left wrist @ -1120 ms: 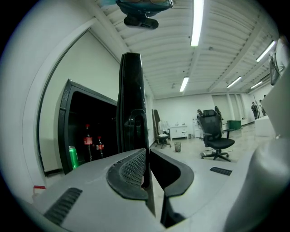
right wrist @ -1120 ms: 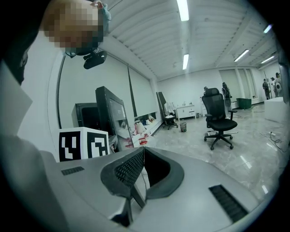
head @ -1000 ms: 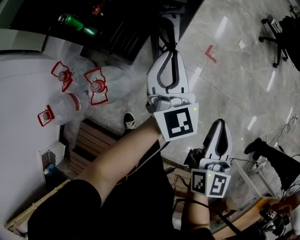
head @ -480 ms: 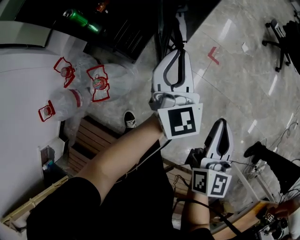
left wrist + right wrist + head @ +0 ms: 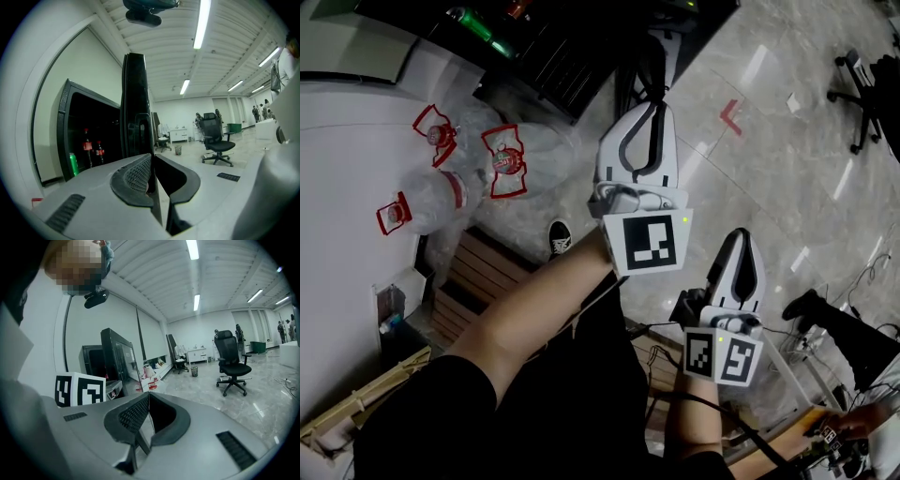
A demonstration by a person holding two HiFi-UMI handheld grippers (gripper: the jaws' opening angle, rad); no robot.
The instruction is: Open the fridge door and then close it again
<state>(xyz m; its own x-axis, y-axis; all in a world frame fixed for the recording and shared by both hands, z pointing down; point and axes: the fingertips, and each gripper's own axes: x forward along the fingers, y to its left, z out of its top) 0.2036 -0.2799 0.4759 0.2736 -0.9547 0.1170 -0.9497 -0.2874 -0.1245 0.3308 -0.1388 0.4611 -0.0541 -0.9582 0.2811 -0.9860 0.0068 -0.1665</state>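
The fridge (image 5: 534,52) stands open at the top of the head view, its dark inside showing a green can (image 5: 473,21). Its black door (image 5: 136,103) rises edge-on straight ahead in the left gripper view, with bottles (image 5: 87,147) on a shelf to its left. My left gripper (image 5: 649,105) (image 5: 152,157) points at that door edge with its tips together and nothing between them; whether they touch the door I cannot tell. My right gripper (image 5: 742,234) (image 5: 148,394) hangs lower and to the right, shut and empty, away from the fridge (image 5: 117,359).
Wrapped water bottles with red caps (image 5: 459,178) lie on the floor by a wooden pallet (image 5: 478,277). An office chair (image 5: 213,136) (image 5: 232,364) stands on the tiled floor to the right. A red corner mark (image 5: 731,114) is on the floor. Another person's leg (image 5: 834,314) shows at the right.
Both grippers have drifted slightly left in the picture as the head view shifted. Their jaws stay together, and the left one still points at the door edge.
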